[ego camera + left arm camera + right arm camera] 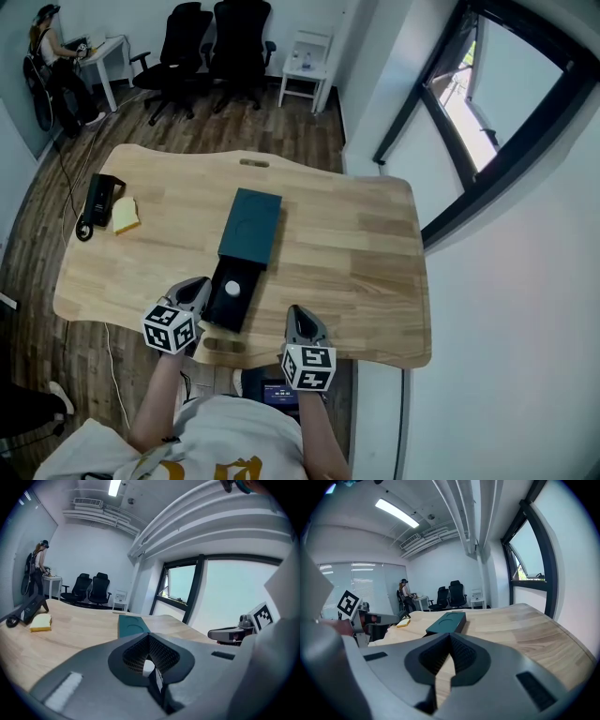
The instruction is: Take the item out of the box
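Note:
A black open box (228,298) lies near the front edge of the wooden table (356,253), with a small white round item (232,289) inside it. Its dark teal lid (250,225) lies just beyond, touching the box's far end, and shows in the left gripper view (130,626) and the right gripper view (446,622). My left gripper (198,291) rests at the box's left side, jaws shut and empty (149,637). To the right of the box, my right gripper (298,319) sits at the table's front edge, also shut and empty (450,634).
A black device with a cable (99,199) and a yellow sponge (126,216) lie at the table's far left. Office chairs (211,47), a white side table (305,61) and a person at a desk (54,56) stand beyond. A window wall (487,122) runs along the right.

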Motion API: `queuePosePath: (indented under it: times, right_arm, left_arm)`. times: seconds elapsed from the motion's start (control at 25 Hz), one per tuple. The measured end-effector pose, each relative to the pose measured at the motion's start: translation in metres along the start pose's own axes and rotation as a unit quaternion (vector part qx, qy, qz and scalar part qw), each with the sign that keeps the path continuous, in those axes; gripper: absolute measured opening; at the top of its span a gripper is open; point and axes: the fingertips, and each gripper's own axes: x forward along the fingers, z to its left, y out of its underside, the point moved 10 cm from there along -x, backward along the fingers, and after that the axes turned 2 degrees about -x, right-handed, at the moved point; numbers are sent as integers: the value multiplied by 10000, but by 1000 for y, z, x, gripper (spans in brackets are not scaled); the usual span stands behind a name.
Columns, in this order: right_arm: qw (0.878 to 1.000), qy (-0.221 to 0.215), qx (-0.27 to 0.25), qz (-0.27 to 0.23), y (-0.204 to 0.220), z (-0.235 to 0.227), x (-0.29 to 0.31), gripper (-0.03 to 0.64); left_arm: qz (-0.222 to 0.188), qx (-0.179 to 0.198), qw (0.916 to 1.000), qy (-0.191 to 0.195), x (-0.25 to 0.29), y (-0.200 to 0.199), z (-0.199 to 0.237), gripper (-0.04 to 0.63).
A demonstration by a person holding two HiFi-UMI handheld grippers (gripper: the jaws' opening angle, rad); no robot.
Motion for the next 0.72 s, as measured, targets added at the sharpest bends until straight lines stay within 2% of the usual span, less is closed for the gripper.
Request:
queuePosePath:
  times: [0.32,0.72]
  right_arm:
    - [9992,-138,129,342,12,-5,11,5]
    - [9970,-233,260,698,38,-13,28,6]
  left_arm:
    - [178,110,9996,187,12,13,2,2]
    - [793,206,9966,-8,29,47,7,2]
